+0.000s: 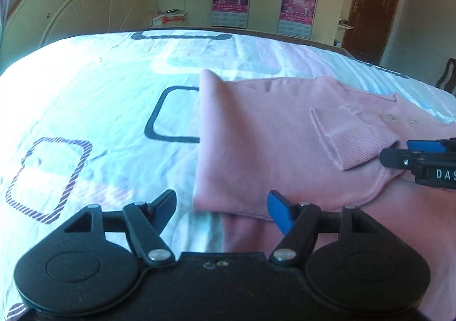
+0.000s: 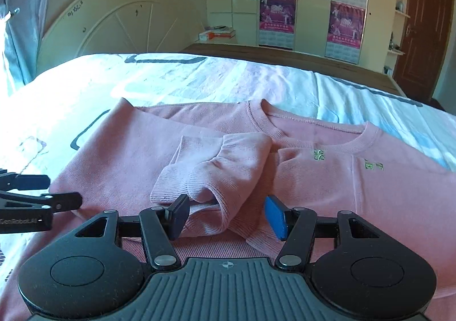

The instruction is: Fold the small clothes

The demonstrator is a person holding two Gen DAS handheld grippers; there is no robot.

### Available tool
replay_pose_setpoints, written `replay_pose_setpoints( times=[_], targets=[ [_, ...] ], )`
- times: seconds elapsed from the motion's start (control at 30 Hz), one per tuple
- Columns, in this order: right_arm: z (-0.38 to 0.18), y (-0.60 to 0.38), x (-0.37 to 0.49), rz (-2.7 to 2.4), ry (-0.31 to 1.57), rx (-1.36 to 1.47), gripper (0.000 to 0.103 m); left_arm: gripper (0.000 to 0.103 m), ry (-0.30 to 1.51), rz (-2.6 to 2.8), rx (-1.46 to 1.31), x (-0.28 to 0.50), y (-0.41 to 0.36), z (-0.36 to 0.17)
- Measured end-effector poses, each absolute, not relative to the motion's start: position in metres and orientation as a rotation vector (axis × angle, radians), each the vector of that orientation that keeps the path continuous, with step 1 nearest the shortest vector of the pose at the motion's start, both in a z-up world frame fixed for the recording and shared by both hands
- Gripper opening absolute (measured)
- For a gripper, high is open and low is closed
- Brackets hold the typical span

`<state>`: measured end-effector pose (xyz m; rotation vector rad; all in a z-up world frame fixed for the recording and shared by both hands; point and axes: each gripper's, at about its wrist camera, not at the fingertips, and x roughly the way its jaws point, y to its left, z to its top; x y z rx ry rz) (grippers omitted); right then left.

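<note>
A small pink sweatshirt (image 1: 256, 132) lies flat on the bed, its left side folded in over the body. It also shows in the right wrist view (image 2: 384, 192), collar away from me, green embroidery on the chest. A ribbed sleeve cuff (image 2: 216, 175) lies folded across the middle. My left gripper (image 1: 222, 211) is open and empty, just above the sweatshirt's near left edge. My right gripper (image 2: 226, 217) is open with the cuff end between its fingers, not clamped. Each gripper shows at the edge of the other's view: the right one (image 1: 413, 155), the left one (image 2: 57, 192).
The bed sheet (image 1: 85, 98) is white with rounded-square prints and spreads left of the garment. A white headboard (image 2: 114, 24) stands at the far left. Wardrobes with pink posters (image 2: 278, 13) and a brown door (image 2: 421, 27) lie beyond the bed.
</note>
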<state>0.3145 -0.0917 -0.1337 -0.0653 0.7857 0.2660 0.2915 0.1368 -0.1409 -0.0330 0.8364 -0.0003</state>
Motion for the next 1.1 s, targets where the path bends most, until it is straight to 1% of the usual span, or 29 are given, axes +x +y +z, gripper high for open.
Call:
replay_pose_setpoints(
  times=[0.07, 0.1, 0.13, 0.17, 0.3, 0.4, 0.5, 0.53, 0.6, 0.63, 0.67, 0.7, 0.73, 0.77, 0.8, 0.83, 0.9, 1.03, 1.1],
  targets=[
    [-0.139, -0.088, 0.322, 0.263, 0.79, -0.074, 0.058, 0.069, 0.85, 0.001, -0.032, 0.288, 0.141, -0.144],
    [-0.139, -0.086, 0.326, 0.268, 0.792, -0.07, 0.047, 0.069, 0.848, -0.002, -0.035, 0.286, 0.142, -0.145],
    [-0.139, -0.086, 0.328, 0.28, 0.79, -0.062, 0.031, 0.069, 0.844, -0.004, -0.031, 0.286, 0.141, -0.145],
    [-0.138, -0.086, 0.332, 0.287, 0.8, -0.055, 0.016, 0.069, 0.842, -0.006, -0.016, 0.287, 0.139, -0.146],
    [-0.122, -0.103, 0.334, 0.276, 0.767, 0.038, 0.016, 0.069, 0.835, -0.015, 0.009, 0.29, 0.135, -0.147],
    [-0.101, -0.138, 0.327, 0.234, 0.723, 0.194, 0.016, 0.07, 0.835, -0.021, 0.009, 0.29, 0.133, -0.149],
    [-0.091, -0.174, 0.316, 0.129, 0.679, 0.263, 0.016, 0.07, 0.826, -0.026, 0.018, 0.292, 0.127, -0.153],
    [-0.093, -0.187, 0.313, 0.098, 0.689, 0.288, 0.016, 0.069, 0.822, -0.028, 0.015, 0.295, 0.125, -0.153],
    [-0.107, -0.207, 0.315, 0.08, 0.779, 0.339, 0.016, 0.067, 0.816, -0.025, 0.006, 0.297, 0.12, -0.154],
    [-0.115, -0.216, 0.313, 0.068, 0.819, 0.372, 0.017, 0.065, 0.811, -0.024, 0.003, 0.299, 0.119, -0.155],
    [-0.119, -0.222, 0.31, 0.05, 0.835, 0.377, 0.02, 0.062, 0.805, -0.023, -0.002, 0.301, 0.118, -0.155],
    [-0.12, -0.226, 0.306, 0.029, 0.834, 0.363, 0.029, 0.059, 0.801, -0.02, -0.009, 0.303, 0.117, -0.155],
    [-0.12, -0.229, 0.302, 0.012, 0.824, 0.348, 0.036, 0.058, 0.8, -0.016, -0.02, 0.305, 0.118, -0.155],
    [-0.116, -0.232, 0.297, -0.004, 0.806, 0.338, 0.054, 0.058, 0.801, -0.012, -0.035, 0.306, 0.118, -0.154],
    [-0.114, -0.233, 0.294, -0.012, 0.791, 0.332, 0.068, 0.058, 0.801, -0.011, -0.041, 0.306, 0.118, -0.154],
    [-0.111, -0.233, 0.292, -0.01, 0.776, 0.323, 0.07, 0.056, 0.8, -0.013, -0.037, 0.306, 0.117, -0.154],
    [-0.105, -0.223, 0.293, 0.001, 0.75, 0.253, 0.07, 0.055, 0.801, -0.018, -0.02, 0.305, 0.114, -0.154],
    [-0.108, -0.178, 0.304, 0.052, 0.706, -0.008, 0.07, 0.055, 0.802, -0.016, -0.021, 0.306, 0.113, -0.155],
    [-0.114, -0.16, 0.31, 0.092, 0.706, -0.083, 0.07, 0.055, 0.801, -0.016, -0.018, 0.306, 0.113, -0.156]
  ],
)
